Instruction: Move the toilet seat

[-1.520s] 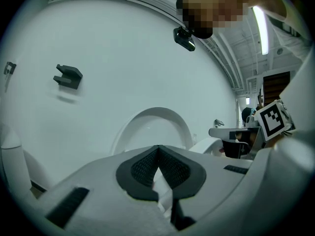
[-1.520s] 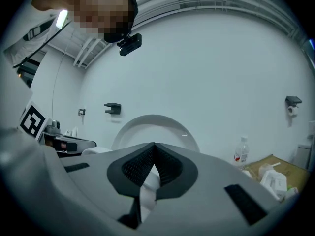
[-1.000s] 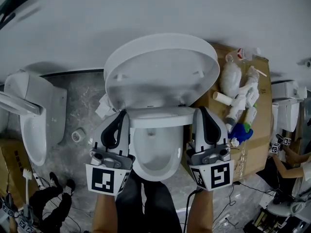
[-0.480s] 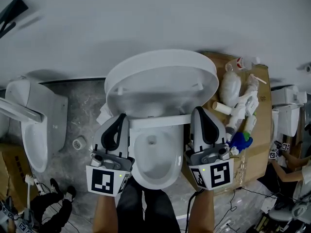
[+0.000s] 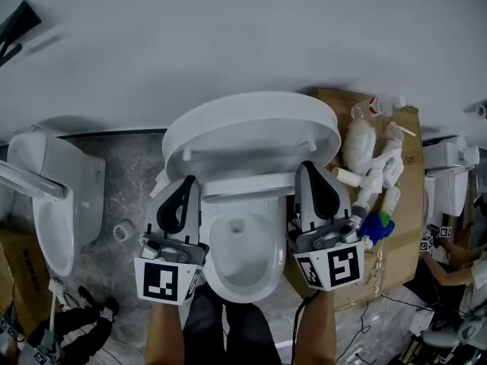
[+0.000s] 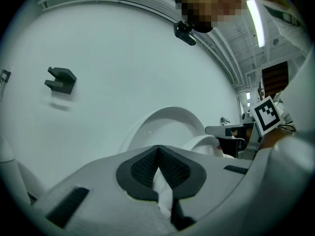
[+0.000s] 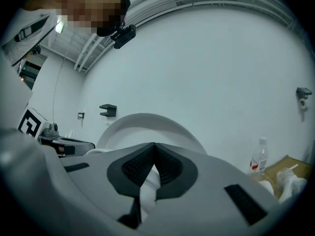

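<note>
Toilet seat (seemingly raised) above bowl

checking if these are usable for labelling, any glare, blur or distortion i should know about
Head view: soft, even light, sharp, with a faint shadow on the wall above the neighbouring toilet; the edges bow slightly. Left gripper view: strong fisheye, dark corners, and a ceiling light strip blown out to white. Right gripper view: same fisheye and dark corners, little glare.

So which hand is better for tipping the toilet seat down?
Left, probably, but barely. Both the left gripper and right gripper are shut by the hinge of the raised toilet seat; the right one is crowded by the cluttered cardboard box.
</note>
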`<state>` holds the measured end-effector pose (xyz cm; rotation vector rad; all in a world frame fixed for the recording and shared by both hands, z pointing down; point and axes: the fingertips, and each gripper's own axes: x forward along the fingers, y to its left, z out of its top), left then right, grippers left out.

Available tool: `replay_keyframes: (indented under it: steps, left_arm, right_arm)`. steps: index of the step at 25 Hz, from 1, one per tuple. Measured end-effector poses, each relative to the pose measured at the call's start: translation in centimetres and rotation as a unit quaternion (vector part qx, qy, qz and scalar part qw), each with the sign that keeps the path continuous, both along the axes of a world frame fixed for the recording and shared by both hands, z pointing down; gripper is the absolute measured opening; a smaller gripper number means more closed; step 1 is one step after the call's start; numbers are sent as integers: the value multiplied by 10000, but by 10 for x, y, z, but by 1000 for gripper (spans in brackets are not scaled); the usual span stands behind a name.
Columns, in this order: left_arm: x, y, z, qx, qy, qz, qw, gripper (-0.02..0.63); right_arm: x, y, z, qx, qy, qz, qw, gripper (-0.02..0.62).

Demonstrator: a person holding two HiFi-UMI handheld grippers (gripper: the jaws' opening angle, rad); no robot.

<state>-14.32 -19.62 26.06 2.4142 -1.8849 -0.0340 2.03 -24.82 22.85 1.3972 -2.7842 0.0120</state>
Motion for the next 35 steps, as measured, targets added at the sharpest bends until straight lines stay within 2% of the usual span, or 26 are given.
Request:
replay_keyframes:
  steps: [29,35]
  left_arm:
    - [-3,-12,2,91,-130,-78,9998,9]
    - [0,-8,-1,119,-231,-112,9996,9]
  right_arm:
    - [-5,-16,3,59,-33,-17,10000,12]
    - [-10,-6,0,198,500,-23,9986,12]
